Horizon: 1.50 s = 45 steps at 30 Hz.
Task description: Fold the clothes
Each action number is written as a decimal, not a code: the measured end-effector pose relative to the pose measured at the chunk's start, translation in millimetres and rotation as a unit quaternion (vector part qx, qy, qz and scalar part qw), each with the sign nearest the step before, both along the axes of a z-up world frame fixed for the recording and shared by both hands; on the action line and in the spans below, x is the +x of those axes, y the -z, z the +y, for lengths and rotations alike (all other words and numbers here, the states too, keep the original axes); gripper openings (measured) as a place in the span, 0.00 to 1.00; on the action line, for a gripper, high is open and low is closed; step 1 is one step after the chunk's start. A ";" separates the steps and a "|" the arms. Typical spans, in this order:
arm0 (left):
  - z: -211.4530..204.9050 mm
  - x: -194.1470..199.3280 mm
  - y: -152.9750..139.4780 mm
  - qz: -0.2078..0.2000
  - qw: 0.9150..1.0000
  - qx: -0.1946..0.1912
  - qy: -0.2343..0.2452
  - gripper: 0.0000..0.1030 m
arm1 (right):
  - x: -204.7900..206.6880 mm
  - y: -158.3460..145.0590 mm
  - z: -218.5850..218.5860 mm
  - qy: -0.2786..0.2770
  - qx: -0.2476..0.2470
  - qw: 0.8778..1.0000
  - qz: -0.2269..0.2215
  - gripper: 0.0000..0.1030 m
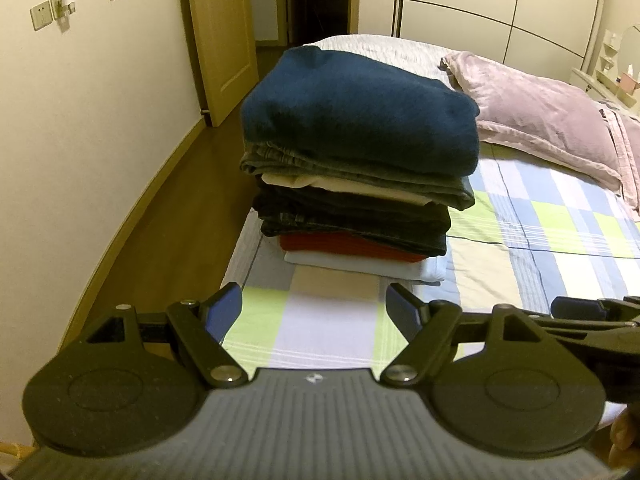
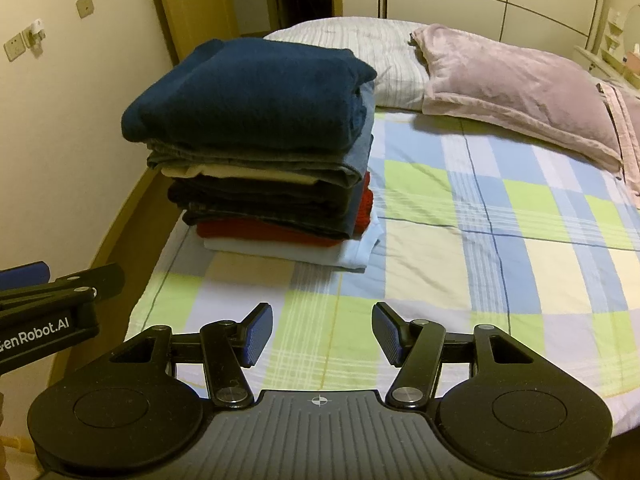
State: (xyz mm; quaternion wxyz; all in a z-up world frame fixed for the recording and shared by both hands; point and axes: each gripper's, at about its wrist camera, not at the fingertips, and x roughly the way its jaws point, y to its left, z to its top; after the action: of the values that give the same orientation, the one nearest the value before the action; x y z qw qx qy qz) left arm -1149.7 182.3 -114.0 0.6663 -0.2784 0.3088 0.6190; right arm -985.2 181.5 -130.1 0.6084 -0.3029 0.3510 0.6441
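Note:
A tall stack of folded clothes (image 1: 356, 184) stands at the bed's left edge, also seen as the stack (image 2: 260, 184) in the right wrist view. A dark blue fleece garment (image 1: 360, 116) lies on top. Under it come grey, cream, dark denim, red (image 2: 280, 232) and white layers. My left gripper (image 1: 314, 300) hovers open in front of the stack, holding nothing. My right gripper (image 2: 322, 322) is open and empty too, over the checked bedsheet (image 2: 500, 240), right of the stack. The left gripper's side (image 2: 48, 312) shows at the right wrist view's left edge.
A mauve pillow (image 1: 540, 120) and a striped white pillow (image 2: 360, 44) lie at the bed's head. Wooden floor (image 1: 168, 216) and a wall run along the left of the bed. An open door (image 1: 216, 40) and wardrobe panels (image 2: 480, 0) stand behind.

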 end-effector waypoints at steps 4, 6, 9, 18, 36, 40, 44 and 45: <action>4.2 0.3 5.2 -0.001 1.000 -0.002 -0.001 0.74 | 0.0 4.7 4.2 -0.002 -0.001 1.000 -0.001 0.57; 6.1 1.0 7.5 -0.001 1.000 -0.003 -0.001 0.74 | 0.2 6.5 6.0 -0.003 -0.001 1.000 -0.001 0.57; 8.9 2.0 10.9 -0.002 1.000 -0.002 -0.001 0.74 | 1.1 8.9 8.9 -0.005 -0.002 1.000 -0.001 0.57; 16.3 3.7 20.3 -0.005 1.000 -0.002 -0.005 0.74 | 3.0 16.1 17.6 -0.010 -0.003 1.000 0.001 0.57; 41.3 -7.0 35.3 -0.013 1.000 -0.010 -0.001 0.74 | -8.8 32.3 44.5 -0.018 -0.016 1.000 0.005 0.57; 52.7 -11.9 37.8 -0.014 1.000 -0.015 0.003 0.74 | -12.9 34.4 52.3 -0.016 -0.021 1.000 0.005 0.57; 65.4 -15.7 39.6 -0.014 1.000 -0.019 0.010 0.74 | -17.9 35.0 60.8 -0.012 -0.024 1.000 0.004 0.57; 68.5 -16.1 40.1 -0.014 1.000 -0.019 0.013 0.74 | -18.6 34.9 63.0 -0.010 -0.025 1.000 0.004 0.57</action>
State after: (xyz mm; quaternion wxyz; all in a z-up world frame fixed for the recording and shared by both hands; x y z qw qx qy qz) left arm -1165.8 250.7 -154.0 0.6726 -0.2958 0.3151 0.6006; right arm -1003.8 244.5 -165.0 0.5928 -0.3191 0.3659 0.6425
